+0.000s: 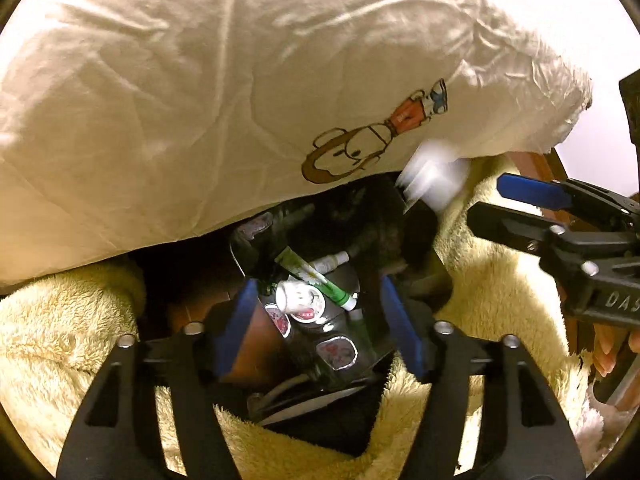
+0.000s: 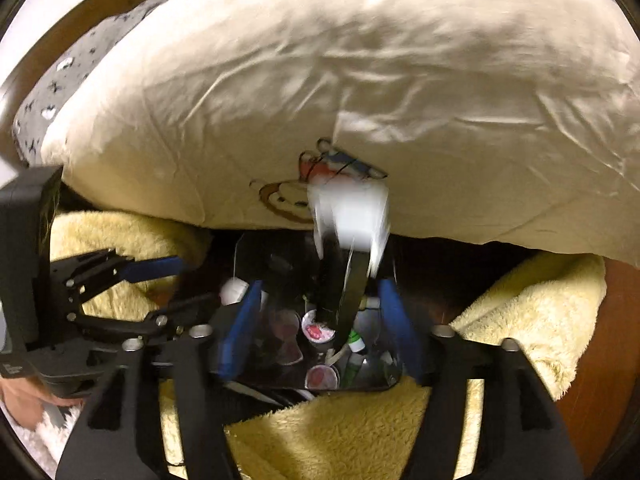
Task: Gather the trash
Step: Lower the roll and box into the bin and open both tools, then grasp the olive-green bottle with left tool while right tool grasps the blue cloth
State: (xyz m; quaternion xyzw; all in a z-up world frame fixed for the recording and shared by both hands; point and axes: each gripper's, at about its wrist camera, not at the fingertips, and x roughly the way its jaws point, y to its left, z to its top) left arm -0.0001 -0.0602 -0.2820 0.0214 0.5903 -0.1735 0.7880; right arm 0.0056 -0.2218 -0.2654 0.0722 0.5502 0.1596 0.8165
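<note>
Left gripper (image 1: 326, 322): jaws apart, nothing between them, hovering over the black trash bag (image 1: 384, 216) that sits in a hollow of the yellow fleece blanket (image 1: 72, 344). It looks parked there to aim at the bag mouth, not to grip.

Right gripper (image 2: 320, 326): jaws also apart and empty, lined up over the same bag (image 2: 362, 378) from the other side.

Inside the bag: a white cup with a printed face (image 1: 300, 298), a green tube (image 1: 316, 276), a small white bottle (image 1: 332, 261) and several round foil lids (image 1: 337, 352). Collected trash is pooled at the bottom.

Just past the right gripper's fingers, a white container (image 2: 354, 216) is motion-blurred above the bag opening, touching neither jaw. Likely in free fall into the bag. The left view shows it at the bag's far rim (image 1: 434, 180), so it could clip the edge.

Behind: cream pillow with a cartoon print (image 1: 224, 92) overhangs the bag, crowding the opening.
</note>
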